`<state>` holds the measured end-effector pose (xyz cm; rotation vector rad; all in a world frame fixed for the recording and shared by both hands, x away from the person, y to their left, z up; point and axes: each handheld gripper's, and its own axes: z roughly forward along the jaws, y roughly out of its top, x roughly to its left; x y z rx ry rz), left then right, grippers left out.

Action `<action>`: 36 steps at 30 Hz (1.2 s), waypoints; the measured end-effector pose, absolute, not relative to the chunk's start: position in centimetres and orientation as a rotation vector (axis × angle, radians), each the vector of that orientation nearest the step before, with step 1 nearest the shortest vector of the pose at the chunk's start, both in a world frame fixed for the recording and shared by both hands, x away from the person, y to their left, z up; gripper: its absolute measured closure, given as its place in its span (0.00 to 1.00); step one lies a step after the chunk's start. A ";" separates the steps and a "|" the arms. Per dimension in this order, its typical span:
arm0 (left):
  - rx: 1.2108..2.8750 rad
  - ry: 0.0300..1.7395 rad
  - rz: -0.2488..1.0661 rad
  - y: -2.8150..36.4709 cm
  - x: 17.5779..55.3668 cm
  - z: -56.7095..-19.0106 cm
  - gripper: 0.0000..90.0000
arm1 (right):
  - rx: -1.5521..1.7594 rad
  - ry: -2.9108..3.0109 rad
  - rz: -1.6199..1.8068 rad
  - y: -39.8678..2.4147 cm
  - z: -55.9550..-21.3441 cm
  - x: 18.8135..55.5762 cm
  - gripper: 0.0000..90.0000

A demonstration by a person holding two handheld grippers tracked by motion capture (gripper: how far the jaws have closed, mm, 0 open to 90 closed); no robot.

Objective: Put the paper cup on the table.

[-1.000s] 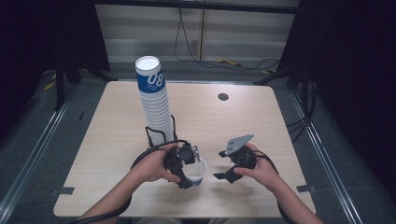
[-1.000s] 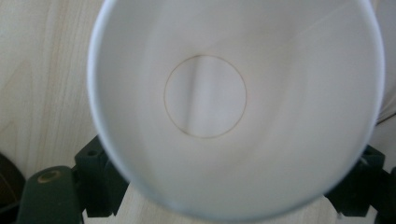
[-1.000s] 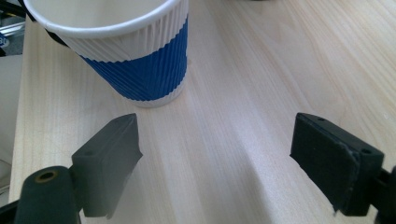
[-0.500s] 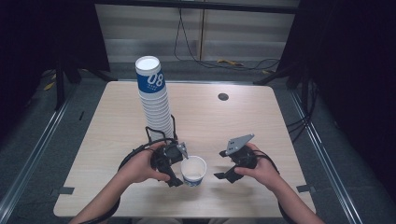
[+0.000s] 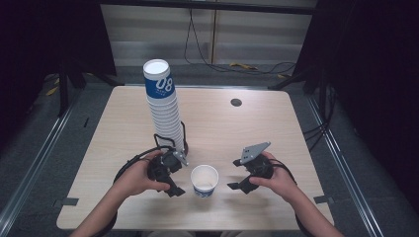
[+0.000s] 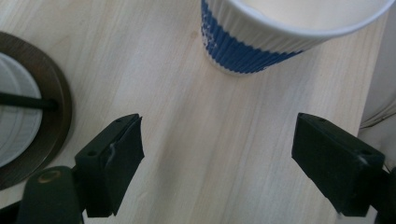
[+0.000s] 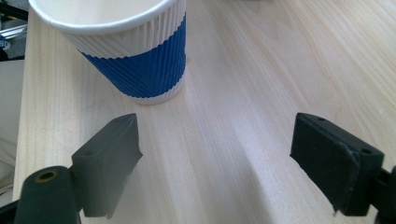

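A single white paper cup with a blue band (image 5: 204,180) stands upright near the table's front edge, between the two grippers. My left gripper (image 5: 179,177) lies just left of it, jaws open and apart from the cup. In the left gripper view the cup (image 6: 280,37) is beyond the open left gripper (image 6: 217,140), with bare wood between the jaws. My right gripper (image 5: 234,174) rests to the cup's right, open and not touching it. The right gripper view has the cup (image 7: 135,51) ahead and to the left of the open right gripper (image 7: 217,135).
A tall leaning stack of the same cups (image 5: 163,108) rises from a dark wire holder (image 5: 170,143) behind the left hand; its round base (image 6: 51,126) is seen in the left gripper view. A small dark disc (image 5: 236,102) lies at the far right of the wooden table (image 5: 272,133).
My left gripper has drawn back to the left, away from the single cup, which stays upright in the same spot. The right gripper has not moved.
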<state>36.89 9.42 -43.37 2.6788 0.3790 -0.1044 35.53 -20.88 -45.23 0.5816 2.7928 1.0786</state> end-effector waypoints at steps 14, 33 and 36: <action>2.652 0.422 -0.070 11.8 36.8 -43.4 0.18 | 0.603 2.786 1.085 -21.4 -45.4 35.3 0.17; 2.520 0.540 -0.089 15.5 37.4 -44.7 0.18 | 0.721 2.704 1.100 -24.2 -45.9 34.2 0.17; 2.541 0.537 -0.074 16.2 37.6 -44.8 0.18 | 0.750 2.686 1.112 -24.7 -46.1 34.0 0.17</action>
